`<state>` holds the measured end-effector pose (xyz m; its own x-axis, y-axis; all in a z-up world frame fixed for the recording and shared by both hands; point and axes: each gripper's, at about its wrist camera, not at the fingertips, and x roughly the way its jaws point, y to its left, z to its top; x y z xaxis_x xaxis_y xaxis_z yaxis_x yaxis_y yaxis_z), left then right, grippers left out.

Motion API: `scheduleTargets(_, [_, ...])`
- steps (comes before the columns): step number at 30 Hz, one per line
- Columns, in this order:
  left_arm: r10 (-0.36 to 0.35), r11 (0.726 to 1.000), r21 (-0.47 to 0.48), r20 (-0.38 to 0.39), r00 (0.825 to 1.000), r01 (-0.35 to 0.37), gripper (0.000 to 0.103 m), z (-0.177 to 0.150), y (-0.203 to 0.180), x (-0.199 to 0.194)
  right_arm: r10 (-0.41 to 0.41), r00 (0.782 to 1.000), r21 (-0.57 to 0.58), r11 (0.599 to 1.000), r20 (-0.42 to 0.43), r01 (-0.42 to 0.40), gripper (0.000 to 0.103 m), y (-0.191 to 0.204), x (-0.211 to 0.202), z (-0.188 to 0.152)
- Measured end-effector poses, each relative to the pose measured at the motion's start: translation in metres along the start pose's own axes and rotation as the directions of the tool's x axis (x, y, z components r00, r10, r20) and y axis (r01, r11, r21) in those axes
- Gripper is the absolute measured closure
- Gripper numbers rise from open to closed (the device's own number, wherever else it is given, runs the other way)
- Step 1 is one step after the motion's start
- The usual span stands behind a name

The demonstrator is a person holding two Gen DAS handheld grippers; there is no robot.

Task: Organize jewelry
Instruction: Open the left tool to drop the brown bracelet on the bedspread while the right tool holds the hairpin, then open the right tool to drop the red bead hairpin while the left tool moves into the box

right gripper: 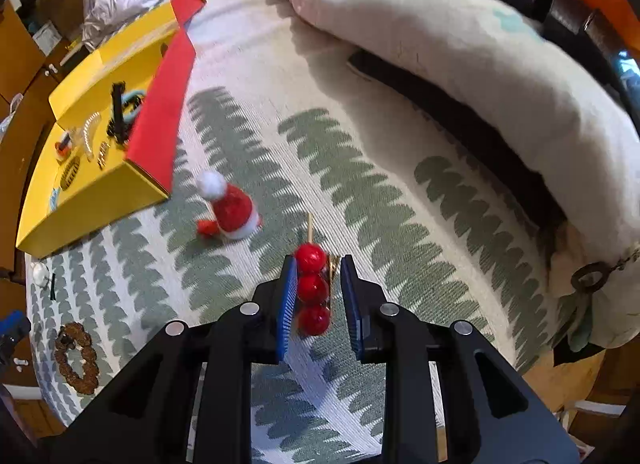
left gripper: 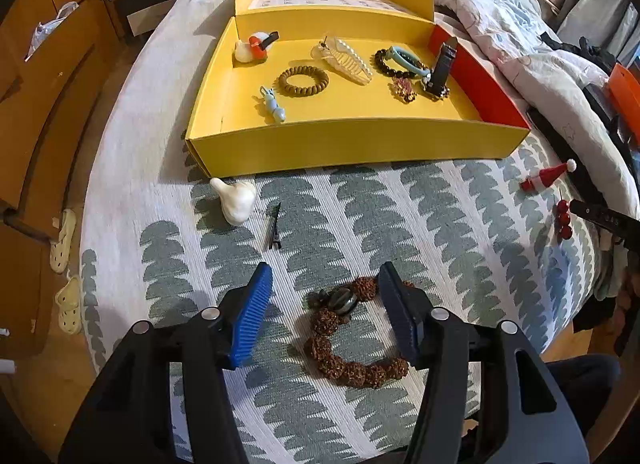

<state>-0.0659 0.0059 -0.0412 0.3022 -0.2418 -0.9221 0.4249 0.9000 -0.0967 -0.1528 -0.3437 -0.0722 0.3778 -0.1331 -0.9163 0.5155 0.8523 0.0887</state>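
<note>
A yellow box on the bed holds several hair clips, bracelets and a watch. My left gripper is open, its jaws on either side of a brown beaded bracelet lying on the bedspread. My right gripper is open around a red candied-berry hair clip, the left pad touching the berries, a gap on the right. That clip also shows in the left wrist view. A red Santa-hat clip lies just ahead. The bracelet shows at the right wrist view's lower left.
A white duck-shaped clip and a black hairpin lie in front of the box. A rumpled quilt fills the right and back of the bed. Wooden drawers and slippers are at left.
</note>
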Motion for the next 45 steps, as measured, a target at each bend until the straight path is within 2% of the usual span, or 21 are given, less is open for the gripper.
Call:
scheduleTargets(2, [0.001, 1.0, -0.009, 0.012, 1.0, 0.0, 0.045, 0.003, 0.001, -0.004, 0.025, 0.998, 0.004, 1.0, 0.055, -0.025, 0.077, 0.001, -0.013, 0.001])
scheduleTargets(4, [0.004, 1.0, -0.008, 0.037, 0.999, -0.003, 0.033, 0.007, 0.001, -0.009, 0.056, 0.993, 0.013, 0.998, 0.105, -0.057, 0.075, 0.0, -0.027, 0.002])
scheduleTargets(8, [-0.007, 1.0, -0.01, 0.094, 0.996, 0.008, 0.025, 0.018, 0.001, -0.023, 0.132, 0.975, 0.01, 0.991, 0.179, -0.136, 0.071, 0.006, -0.043, 0.005])
scheduleTargets(9, [-0.015, 1.0, -0.012, 0.104, 0.995, 0.016, 0.021, 0.021, 0.002, -0.025, 0.144, 0.972, 0.002, 0.989, 0.186, -0.147, 0.068, 0.009, -0.045, 0.006])
scheduleTargets(13, [-0.018, 1.0, -0.019, 0.144, 0.989, 0.021, 0.018, 0.033, 0.012, -0.025, 0.182, 0.959, -0.069, 0.983, 0.216, -0.171, 0.047, 0.034, -0.055, 0.009])
scheduleTargets(15, [-0.006, 0.999, -0.048, 0.128, 0.992, 0.012, 0.018, 0.042, 0.019, -0.018, 0.212, 0.949, -0.098, 0.976, 0.232, -0.194, 0.042, 0.046, -0.058, 0.01])
scheduleTargets(17, [-0.041, 0.996, -0.078, 0.1, 0.994, 0.049, 0.018, 0.054, 0.025, -0.01, 0.261, 0.938, -0.121, 0.964, 0.228, -0.238, 0.042, 0.062, -0.058, 0.016])
scheduleTargets(21, [-0.092, 0.991, -0.095, 0.06, 0.994, 0.097, 0.018, 0.081, 0.022, 0.001, 0.337, 0.922, -0.164, 0.937, 0.189, -0.309, 0.042, 0.101, -0.049, 0.035])
scheduleTargets(26, [-0.097, 0.984, -0.147, 0.002, 0.995, 0.096, 0.018, 0.116, 0.026, 0.025, 0.407, 0.903, -0.212, 0.903, 0.137, -0.374, 0.042, 0.159, -0.035, 0.07])
scheduleTargets(30, [-0.084, 0.977, -0.2, -0.044, 0.995, 0.074, 0.018, 0.134, 0.036, 0.048, 0.365, 0.927, -0.253, 0.908, 0.086, -0.334, 0.042, 0.196, -0.017, 0.092])
scheduleTargets(33, [-0.08, 0.978, -0.199, -0.075, 0.994, 0.064, 0.018, 0.142, 0.037, 0.061, 0.298, 0.951, -0.235, 0.933, 0.082, -0.272, 0.042, 0.207, -0.005, 0.111])
scheduleTargets(38, [-0.094, 0.976, -0.206, -0.103, 0.99, 0.071, 0.018, 0.151, 0.04, 0.077, 0.312, 0.95, -0.181, 0.933, -0.017, -0.31, 0.042, 0.201, 0.02, 0.121])
scheduleTargets(43, [-0.064, 0.98, -0.195, -0.122, 0.99, 0.039, 0.018, 0.164, 0.042, 0.092, 0.237, 0.969, -0.207, 0.947, -0.066, -0.245, 0.042, 0.205, 0.047, 0.114])
scheduleTargets(45, [-0.069, 0.98, -0.192, -0.133, 0.989, 0.043, 0.018, 0.167, 0.044, 0.097, 0.231, 0.97, -0.205, 0.948, -0.083, -0.243, 0.042, 0.204, 0.054, 0.113])
